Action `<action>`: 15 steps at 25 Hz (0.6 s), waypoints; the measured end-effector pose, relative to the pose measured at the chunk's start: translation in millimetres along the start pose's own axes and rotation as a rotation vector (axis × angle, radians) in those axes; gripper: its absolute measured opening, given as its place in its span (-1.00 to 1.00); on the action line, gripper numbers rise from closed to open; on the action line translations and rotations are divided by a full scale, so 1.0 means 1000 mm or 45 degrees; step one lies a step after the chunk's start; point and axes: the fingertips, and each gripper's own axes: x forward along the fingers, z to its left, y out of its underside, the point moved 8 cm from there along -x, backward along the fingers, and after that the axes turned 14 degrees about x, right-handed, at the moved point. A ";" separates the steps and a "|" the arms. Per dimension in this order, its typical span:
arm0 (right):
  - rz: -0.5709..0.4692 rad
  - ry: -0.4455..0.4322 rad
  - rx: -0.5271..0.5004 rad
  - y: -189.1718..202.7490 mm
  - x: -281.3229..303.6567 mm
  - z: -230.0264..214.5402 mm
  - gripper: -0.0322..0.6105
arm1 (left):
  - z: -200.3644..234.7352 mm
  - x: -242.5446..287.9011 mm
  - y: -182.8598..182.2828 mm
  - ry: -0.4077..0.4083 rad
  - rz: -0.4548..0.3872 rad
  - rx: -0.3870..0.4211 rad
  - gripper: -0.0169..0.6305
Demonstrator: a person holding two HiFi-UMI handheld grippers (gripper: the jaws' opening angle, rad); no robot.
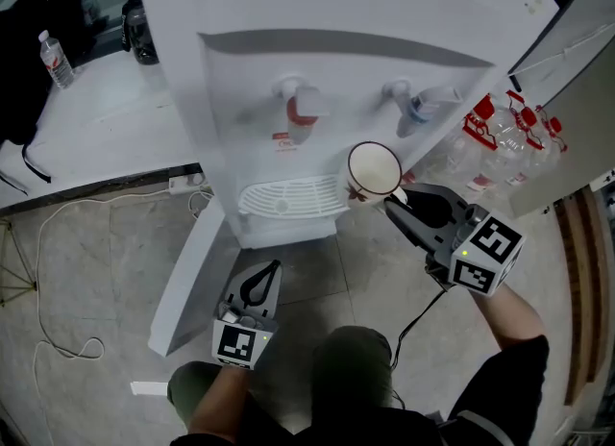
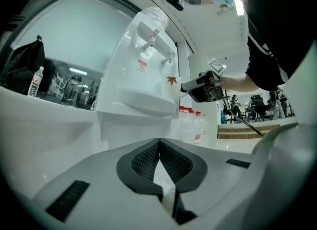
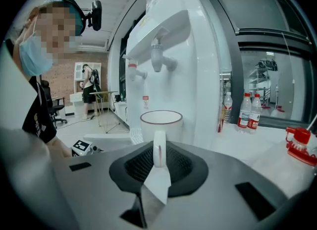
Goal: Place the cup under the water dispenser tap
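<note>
The white water dispenser (image 1: 336, 12) has a red tap (image 1: 303, 108) and a blue tap (image 1: 423, 108) above a slotted drip tray (image 1: 288, 196). My right gripper (image 1: 394, 202) is shut on the handle of a white cup (image 1: 373, 170) with a dark rim, which is upright in the air at the tray's right end, below and in front of the blue tap. In the right gripper view the cup (image 3: 161, 122) stands beyond the right gripper (image 3: 158, 147), with the handle between the pads. My left gripper (image 1: 272, 269) is shut and empty, low in front of the dispenser's base; the left gripper (image 2: 159, 142) points level at it.
Several red-capped water bottles (image 1: 500, 136) stand to the dispenser's right. A white table (image 1: 96, 127) at the left bears a bottle (image 1: 58, 58). A power strip (image 1: 183, 183) and a white cable (image 1: 58, 242) lie on the floor. A black bag (image 2: 25, 65) sits at the left.
</note>
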 end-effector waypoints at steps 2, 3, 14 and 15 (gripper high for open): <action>-0.019 -0.003 0.002 0.001 0.000 0.000 -0.66 | 0.000 0.000 0.000 0.002 0.001 0.000 -0.89; -0.033 -0.009 0.018 0.002 0.000 -0.001 -0.66 | 0.000 0.001 0.000 0.004 0.003 0.002 -0.89; -0.190 0.008 0.109 0.013 -0.006 -0.007 -0.27 | -0.001 0.001 -0.009 -0.008 -0.041 -0.073 -0.89; -0.208 0.006 0.106 0.013 -0.007 -0.006 -0.27 | -0.002 -0.001 -0.011 -0.008 -0.045 -0.095 -0.89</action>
